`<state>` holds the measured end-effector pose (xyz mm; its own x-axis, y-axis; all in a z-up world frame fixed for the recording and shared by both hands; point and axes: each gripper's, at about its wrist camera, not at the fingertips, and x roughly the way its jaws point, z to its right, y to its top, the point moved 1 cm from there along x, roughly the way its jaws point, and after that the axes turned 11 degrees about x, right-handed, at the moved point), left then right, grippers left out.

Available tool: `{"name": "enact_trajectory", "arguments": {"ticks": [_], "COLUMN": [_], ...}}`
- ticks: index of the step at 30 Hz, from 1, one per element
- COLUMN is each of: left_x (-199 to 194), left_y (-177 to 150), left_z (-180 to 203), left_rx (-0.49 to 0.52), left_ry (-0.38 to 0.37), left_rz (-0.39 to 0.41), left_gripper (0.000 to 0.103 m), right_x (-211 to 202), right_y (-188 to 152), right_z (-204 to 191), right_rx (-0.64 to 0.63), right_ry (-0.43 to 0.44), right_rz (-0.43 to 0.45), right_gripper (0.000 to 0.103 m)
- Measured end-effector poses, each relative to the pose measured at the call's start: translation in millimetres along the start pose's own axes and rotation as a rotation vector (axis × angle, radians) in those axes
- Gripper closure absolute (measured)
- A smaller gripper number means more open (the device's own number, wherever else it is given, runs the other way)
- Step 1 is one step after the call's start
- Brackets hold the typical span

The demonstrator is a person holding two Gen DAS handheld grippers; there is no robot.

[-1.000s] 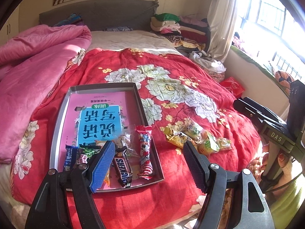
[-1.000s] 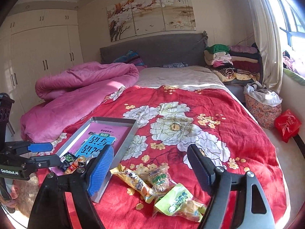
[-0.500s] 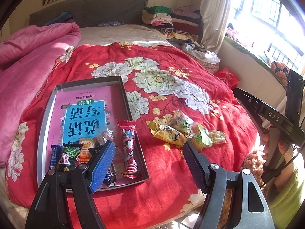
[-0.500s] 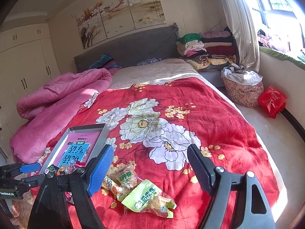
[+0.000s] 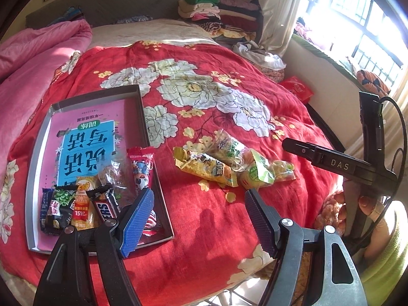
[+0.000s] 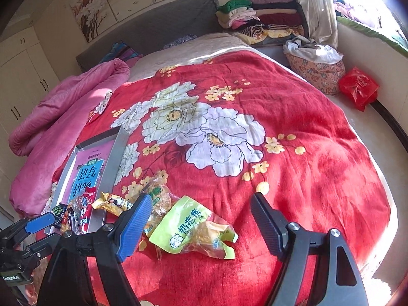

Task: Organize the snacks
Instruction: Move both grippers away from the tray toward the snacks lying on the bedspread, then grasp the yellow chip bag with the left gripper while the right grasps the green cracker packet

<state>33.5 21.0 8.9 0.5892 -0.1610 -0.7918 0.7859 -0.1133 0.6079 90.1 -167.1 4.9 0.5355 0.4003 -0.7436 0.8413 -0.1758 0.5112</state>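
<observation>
A bed with a red floral blanket [image 5: 209,117] fills the space ahead of both tools, a pink quilt [image 5: 38,51] bunched far to their left. A grey tray [image 5: 38,153] lies ahead-left of the left tool [image 5: 197,216], a pink book [image 5: 84,137] and several snack packets [image 5: 84,204] inside it. Loose snack bags [image 6: 188,227] lie on the blanket just ahead of the right tool [image 6: 201,219], between its fingers. Both tools stand wide and empty, nothing blocking them.

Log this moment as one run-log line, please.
stage: approach | left gripper: open, empty | right gripper: open, empty, above green snack bag | tray: several snacks in | bedspread: three packets loose
</observation>
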Motion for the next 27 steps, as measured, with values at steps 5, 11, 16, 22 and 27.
{"name": "enact_trajectory", "arguments": {"ticks": [5, 11, 16, 22, 27], "left_x": [7, 16, 23, 30, 36], "left_y": [-2, -1, -3, -5, -4], "left_z": [2, 4, 10, 11, 9], "left_rx": [0.005, -0.003, 0.001, -0.004, -0.020], "left_ry": [-0.012, -0.040, -0.059, -0.069, -0.076], "left_rz": [-0.015, -0.030, -0.045, -0.057, -0.067], "left_gripper": [0.027, 0.027, 0.027, 0.027, 0.027], "right_x": [14, 23, 36, 45, 52], "right_y": [-6, -12, -18, -22, -23], "right_z": [9, 19, 26, 28, 29], "right_rx": [0.044, 0.087, 0.130, 0.140, 0.143], "right_ry": [-0.012, -0.022, -0.011, 0.002, 0.011], "right_rz": [-0.068, -0.125, -0.197, -0.233, -0.245], "right_gripper": [0.024, 0.024, 0.024, 0.029, 0.035]}}
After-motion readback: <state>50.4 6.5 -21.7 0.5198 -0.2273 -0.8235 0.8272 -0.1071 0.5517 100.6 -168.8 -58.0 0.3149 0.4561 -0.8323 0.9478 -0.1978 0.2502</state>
